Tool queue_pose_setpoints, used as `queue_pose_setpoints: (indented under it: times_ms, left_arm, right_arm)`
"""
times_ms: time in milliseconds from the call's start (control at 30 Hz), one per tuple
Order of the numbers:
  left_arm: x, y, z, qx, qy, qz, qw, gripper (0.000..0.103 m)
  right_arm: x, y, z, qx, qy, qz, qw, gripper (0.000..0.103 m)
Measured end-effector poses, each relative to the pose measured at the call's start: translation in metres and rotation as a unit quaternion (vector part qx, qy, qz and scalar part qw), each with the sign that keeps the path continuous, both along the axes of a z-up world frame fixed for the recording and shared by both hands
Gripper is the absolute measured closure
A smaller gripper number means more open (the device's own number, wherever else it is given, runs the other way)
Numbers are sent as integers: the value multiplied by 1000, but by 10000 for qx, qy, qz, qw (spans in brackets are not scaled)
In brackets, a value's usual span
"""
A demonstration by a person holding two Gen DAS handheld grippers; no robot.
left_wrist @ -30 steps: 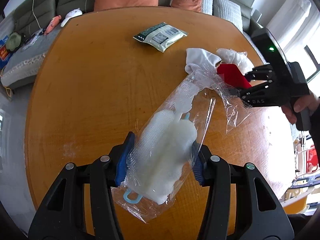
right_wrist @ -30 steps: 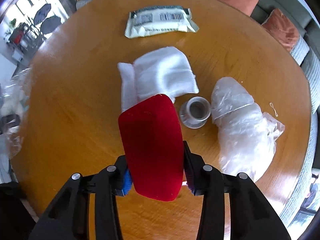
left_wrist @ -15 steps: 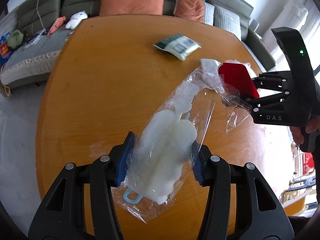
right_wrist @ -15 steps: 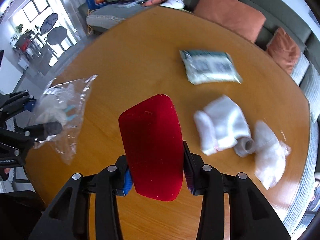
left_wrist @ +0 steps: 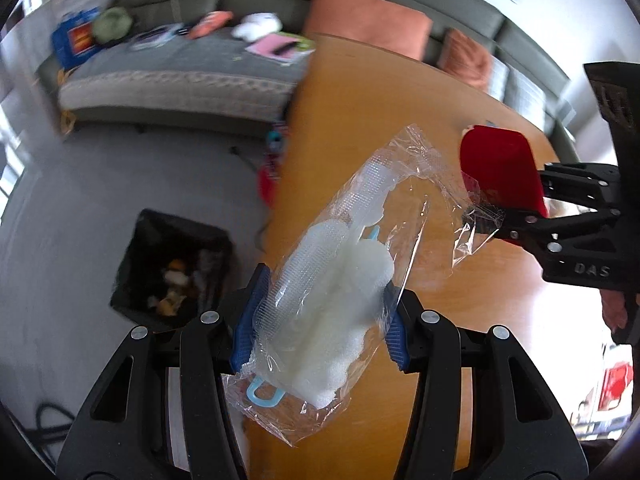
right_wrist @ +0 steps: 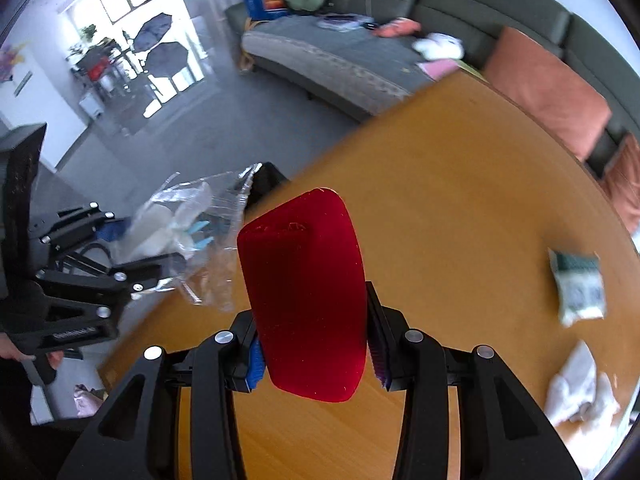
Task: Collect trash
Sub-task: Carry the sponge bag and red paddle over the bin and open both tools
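Above the wooden table's (left_wrist: 432,128) left edge, left gripper (left_wrist: 320,320) clamps a clear sponge packet (left_wrist: 336,280); right gripper (right_wrist: 316,352) clamps a red case (right_wrist: 308,296).

A crinkled clear plastic bag holding white foam pieces and a pale blue loop (left_wrist: 328,284) hangs tilted over the table's left edge. To its right a smooth red wedge-shaped case (right_wrist: 308,292) stands upright above the wood. On the floor at left sits a black bin (left_wrist: 172,268), open, scraps inside.
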State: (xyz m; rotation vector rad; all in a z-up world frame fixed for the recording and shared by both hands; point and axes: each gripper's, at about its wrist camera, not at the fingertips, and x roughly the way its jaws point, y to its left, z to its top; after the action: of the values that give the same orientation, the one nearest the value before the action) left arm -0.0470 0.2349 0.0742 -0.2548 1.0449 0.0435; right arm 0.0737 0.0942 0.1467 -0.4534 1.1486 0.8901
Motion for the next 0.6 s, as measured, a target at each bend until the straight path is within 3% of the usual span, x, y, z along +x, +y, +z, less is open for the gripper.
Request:
queue_pose_setpoints:
  times_ms: [300,600]
  left_arm:
    - [-31,107,-15,191,205,930,9953,52]
    - [-38,190,-47,170,587,1703,9835,51]
  right_arm:
    - [-20,116,-10,164,353,372,9986,60]
    - [-27,219,-31,72,690,549,9961,60]
